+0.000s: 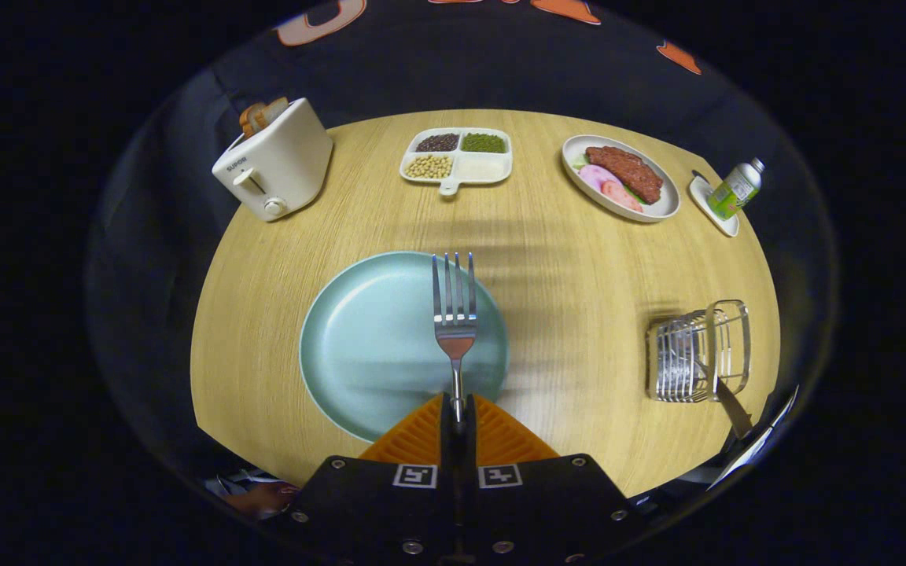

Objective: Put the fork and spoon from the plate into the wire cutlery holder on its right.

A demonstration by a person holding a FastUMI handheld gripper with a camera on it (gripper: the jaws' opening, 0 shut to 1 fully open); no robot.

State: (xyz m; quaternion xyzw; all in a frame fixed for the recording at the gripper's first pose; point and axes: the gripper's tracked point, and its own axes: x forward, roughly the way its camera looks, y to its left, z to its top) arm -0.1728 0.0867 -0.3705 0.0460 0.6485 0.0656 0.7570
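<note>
A round light-wood table point(547, 259) spreads across the middle of the frame. At bottom centre, the gripper point(457, 413) has its two fingers clenched on the thin handle of a shiny metal fork point(454, 314). The fork points straight ahead, tines up toward the frame's centre, over the right part of a round pale blue-green plate point(366, 346) that lies just ahead of the fingers.

At the right of the frame, well apart from the plate, stands a silver wire cutlery holder point(697, 350). A slim metal handle, probably the spoon point(724, 393), leans out of it toward the lower right.

Along the table's far edge, from upper left to upper right: a cream toaster point(276, 161) with bread slices in its slots, a white divided dish point(457, 157) of beans and grains, a white oval plate point(618, 177) of meat slices, and a small green-labelled bottle point(736, 189) tilted on a little white saucer point(712, 206).
</note>
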